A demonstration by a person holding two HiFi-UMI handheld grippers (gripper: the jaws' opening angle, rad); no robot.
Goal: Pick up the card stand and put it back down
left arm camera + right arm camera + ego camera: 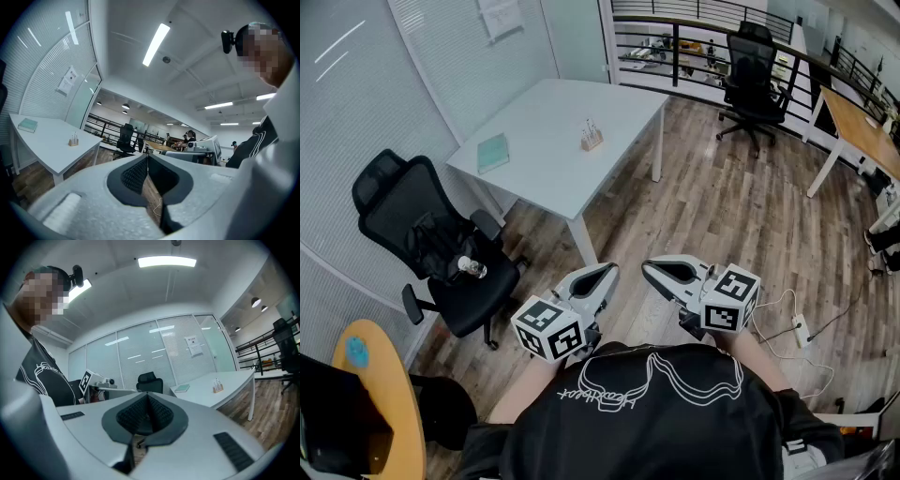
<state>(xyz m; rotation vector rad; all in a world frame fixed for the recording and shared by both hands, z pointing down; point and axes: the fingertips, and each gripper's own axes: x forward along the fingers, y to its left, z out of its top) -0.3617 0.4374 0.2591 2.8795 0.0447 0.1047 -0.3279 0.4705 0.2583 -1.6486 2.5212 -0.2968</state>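
White tabletop [546, 131] takes the upper centre of the head view, with a black office chair [431, 246] below it at frame left. Left claw [612, 271] and right claw [648, 270] are side by side at lower centre, level, tips close to each other. Each is pinched fully together with nothing between the pads, well apart from the tabletop. Teal notebook [493, 152] lies near the tabletop's left edge, the card stand [592, 140] stands upright toward its right edge, apart from the notebook and untouched, and a small bottle [472, 268] lies on the chair seat.
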